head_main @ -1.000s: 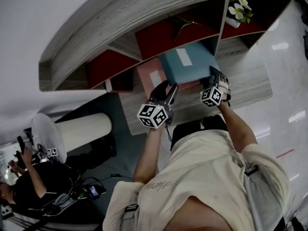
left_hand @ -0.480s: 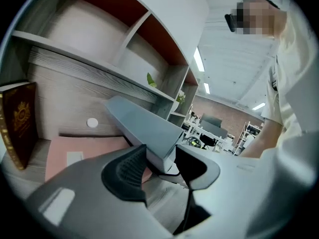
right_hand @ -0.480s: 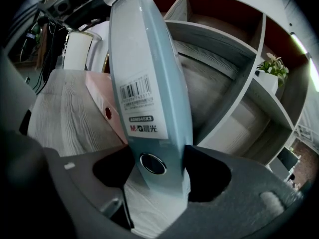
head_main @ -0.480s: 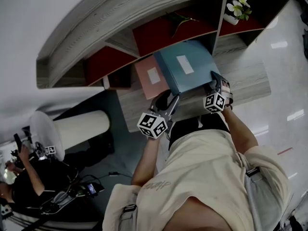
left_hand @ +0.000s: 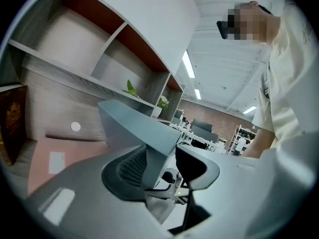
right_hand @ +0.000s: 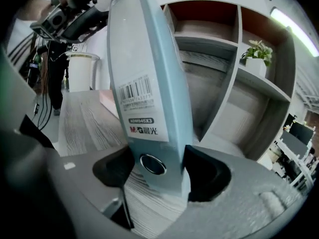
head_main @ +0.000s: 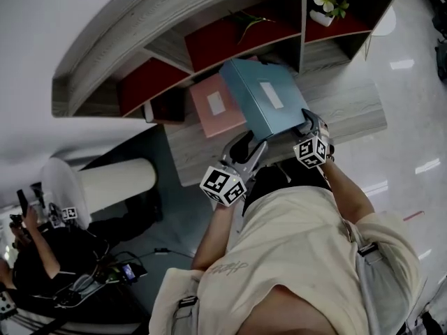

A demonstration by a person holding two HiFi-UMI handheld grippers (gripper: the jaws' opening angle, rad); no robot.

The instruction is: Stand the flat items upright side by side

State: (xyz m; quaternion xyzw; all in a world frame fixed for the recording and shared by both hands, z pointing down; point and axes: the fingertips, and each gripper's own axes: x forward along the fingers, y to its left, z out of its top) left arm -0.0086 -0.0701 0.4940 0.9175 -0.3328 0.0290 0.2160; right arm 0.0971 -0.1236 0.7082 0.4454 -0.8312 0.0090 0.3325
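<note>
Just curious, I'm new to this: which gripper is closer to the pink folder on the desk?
Left. The left gripper is just beside the pink folder; the right gripper grips the far side of the blue binder.

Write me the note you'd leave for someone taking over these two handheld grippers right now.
Left gripper: clamped on a lower corner of the blue binder.
Right gripper: clamped on the binder's spine.
Binder: held tilted above the desk, in front of the shelf.
Pink folder: lying flat on the desk, beside the binder.
Done: binder picked up; neither item stands upright yet.
Left: stand the binder upright, then stand the folder next to it.
</note>
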